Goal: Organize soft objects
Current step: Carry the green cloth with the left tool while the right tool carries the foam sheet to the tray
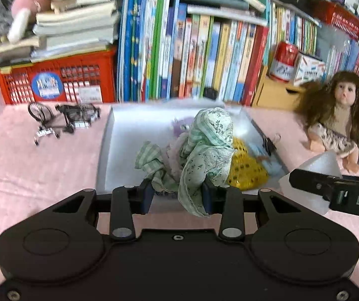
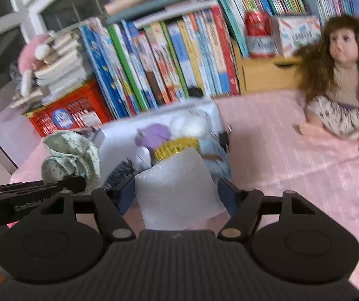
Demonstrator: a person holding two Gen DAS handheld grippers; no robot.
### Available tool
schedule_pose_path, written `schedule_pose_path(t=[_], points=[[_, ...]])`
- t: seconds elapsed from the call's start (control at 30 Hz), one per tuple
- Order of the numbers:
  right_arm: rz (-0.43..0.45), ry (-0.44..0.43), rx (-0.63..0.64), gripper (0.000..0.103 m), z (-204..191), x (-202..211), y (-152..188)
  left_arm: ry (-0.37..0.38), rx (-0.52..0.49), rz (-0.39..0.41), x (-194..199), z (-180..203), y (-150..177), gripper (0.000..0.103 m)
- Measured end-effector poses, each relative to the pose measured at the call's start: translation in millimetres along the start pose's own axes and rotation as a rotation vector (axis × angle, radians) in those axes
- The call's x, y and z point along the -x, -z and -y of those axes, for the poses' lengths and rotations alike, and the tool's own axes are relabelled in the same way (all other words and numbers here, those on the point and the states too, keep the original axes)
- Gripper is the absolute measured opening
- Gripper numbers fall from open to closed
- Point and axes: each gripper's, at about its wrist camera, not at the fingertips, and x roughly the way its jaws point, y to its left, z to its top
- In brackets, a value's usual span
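My left gripper [image 1: 178, 192] clamped narrow on the green floral cloth [image 1: 205, 148] above the white box [image 1: 129, 130], my right gripper [image 2: 176, 193] held wide around the white foam piece [image 2: 176, 185], doll [image 2: 340, 80] seated on pink tablecloth [image 2: 279, 150].

I am working in a home, likely a child's room: children's picture books [image 1: 192, 57] stand packed in rows, a long-haired doll [image 2: 340, 85] sits on the pink cloth-covered surface [image 2: 267, 138], and a red plastic crate [image 1: 54, 80] carries stacked books.
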Motion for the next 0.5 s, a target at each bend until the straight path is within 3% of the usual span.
schedule_pose_path(t=[0.27,0.5], points=[[0.173,0.010,0.184,0.072,-29.6,14.5,2.7,-0.024,-0.023,0.090,3.9,-8.3,5.4,0.037],[0.209,-0.001,0.220,0.072,-43.0,11.8,-0.5,-0.052,-0.015,0.111,5.2,-16.4,4.3,0.037]])
